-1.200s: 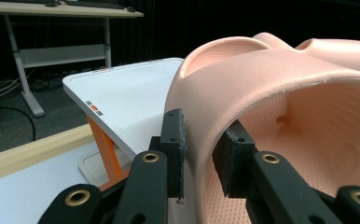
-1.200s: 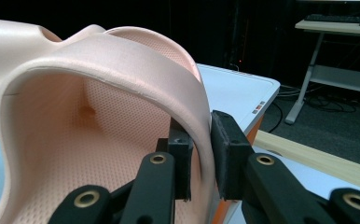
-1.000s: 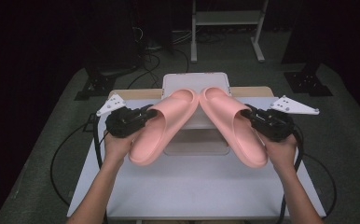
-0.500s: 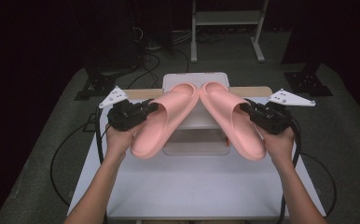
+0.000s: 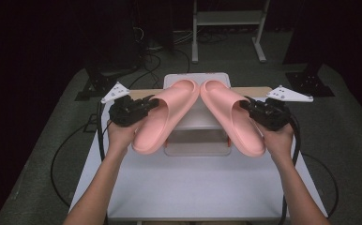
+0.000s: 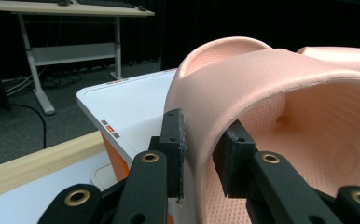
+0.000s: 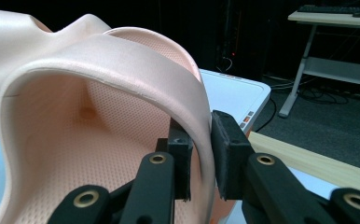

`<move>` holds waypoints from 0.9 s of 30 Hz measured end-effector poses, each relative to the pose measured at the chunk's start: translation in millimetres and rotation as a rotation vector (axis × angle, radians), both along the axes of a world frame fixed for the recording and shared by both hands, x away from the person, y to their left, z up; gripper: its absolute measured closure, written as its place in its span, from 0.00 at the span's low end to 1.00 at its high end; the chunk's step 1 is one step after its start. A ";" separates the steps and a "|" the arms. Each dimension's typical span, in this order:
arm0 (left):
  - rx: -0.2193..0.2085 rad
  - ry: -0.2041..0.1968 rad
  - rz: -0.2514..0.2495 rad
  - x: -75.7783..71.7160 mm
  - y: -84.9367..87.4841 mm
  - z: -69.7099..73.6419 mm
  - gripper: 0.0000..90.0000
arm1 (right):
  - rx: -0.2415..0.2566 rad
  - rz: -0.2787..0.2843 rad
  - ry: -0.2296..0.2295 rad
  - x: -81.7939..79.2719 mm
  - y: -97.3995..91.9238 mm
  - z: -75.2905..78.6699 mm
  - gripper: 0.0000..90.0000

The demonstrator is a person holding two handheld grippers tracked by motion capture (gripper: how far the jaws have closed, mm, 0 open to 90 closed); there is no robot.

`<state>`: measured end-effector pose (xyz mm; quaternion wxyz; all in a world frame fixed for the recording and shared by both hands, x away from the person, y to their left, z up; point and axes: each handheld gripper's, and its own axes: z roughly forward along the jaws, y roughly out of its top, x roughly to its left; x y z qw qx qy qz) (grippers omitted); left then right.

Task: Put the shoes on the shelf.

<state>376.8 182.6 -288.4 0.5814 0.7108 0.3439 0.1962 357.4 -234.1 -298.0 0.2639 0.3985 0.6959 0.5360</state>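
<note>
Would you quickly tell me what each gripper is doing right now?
Left gripper: shut on the left slipper, gripping its strap.
Right gripper: shut on the right slipper, gripping its strap.

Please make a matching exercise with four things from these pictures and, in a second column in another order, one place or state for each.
1. left slipper
2. right slipper
3. white box
4. wooden strip

a. below both slippers, on the table
b. strap clamped by the left gripper
c. along the table's far edge
d. strap clamped by the right gripper

Pairs: 1-b, 2-d, 3-a, 4-c
</note>
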 end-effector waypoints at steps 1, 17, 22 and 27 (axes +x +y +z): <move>0.000 0.000 0.000 0.0 0.0 0.0 0.83 | 0.000 0.000 0.000 0.0 0.0 0.0 0.86; 0.026 0.025 0.030 20.3 -6.2 1.6 0.83 | 0.001 -0.030 0.021 21.8 4.0 1.1 0.86; 0.033 0.036 0.041 26.5 -8.1 0.5 0.83 | -0.001 -0.036 0.037 29.1 4.5 -0.2 0.86; 0.034 0.046 0.049 30.6 -9.0 0.0 0.83 | -0.003 -0.042 0.045 33.3 5.9 -0.6 0.86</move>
